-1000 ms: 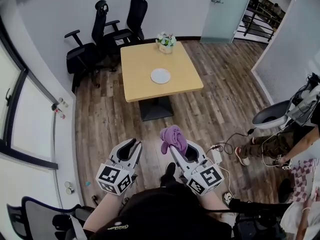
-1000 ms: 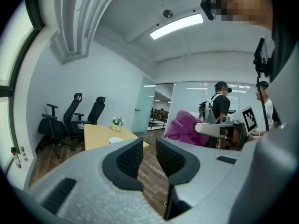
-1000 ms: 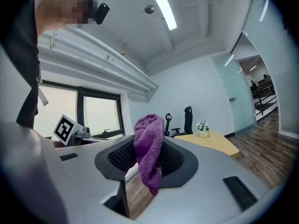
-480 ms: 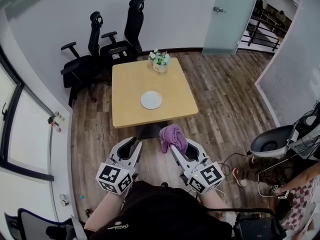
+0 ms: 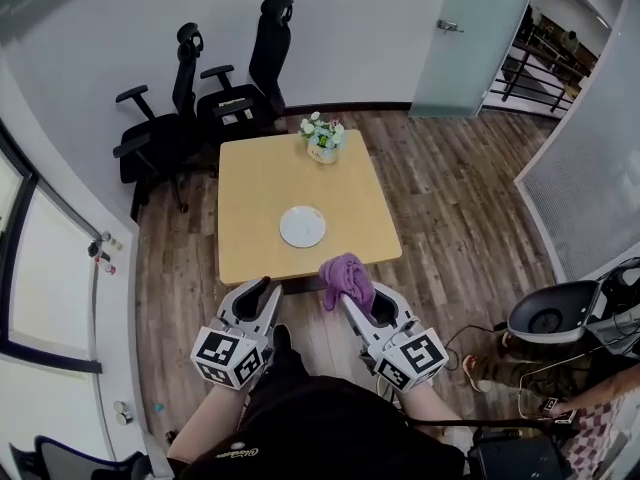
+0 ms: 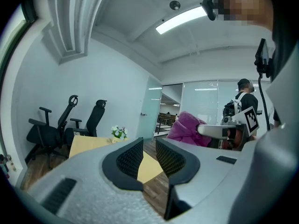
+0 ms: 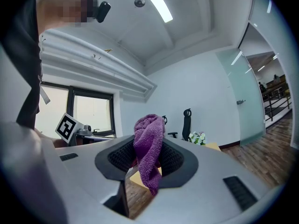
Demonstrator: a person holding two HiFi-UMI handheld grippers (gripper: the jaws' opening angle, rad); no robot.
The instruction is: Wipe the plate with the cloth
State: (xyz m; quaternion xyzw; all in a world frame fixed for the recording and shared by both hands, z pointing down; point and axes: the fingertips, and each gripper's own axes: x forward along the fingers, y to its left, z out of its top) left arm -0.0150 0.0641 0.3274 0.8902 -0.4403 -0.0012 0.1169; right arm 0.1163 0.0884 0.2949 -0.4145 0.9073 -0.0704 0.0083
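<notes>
While the right gripper [image 5: 350, 296] clamps the purple cloth [image 5: 347, 274], the left gripper [image 5: 262, 291] is slightly parted and empty. Plate [image 5: 302, 226] sits on table [image 5: 250, 183], ahead of both and well apart. Wiping looks unstarted; the reach and the wipe remain.

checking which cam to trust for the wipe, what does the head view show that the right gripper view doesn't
Only the head view: the white plate lying on the wooden table.
Only the right gripper view: the right claw seen close up, shut on the purple cloth, plus the ceiling light.
Both: the cloth in that claw, the table, the flower pot and the office chairs.
</notes>
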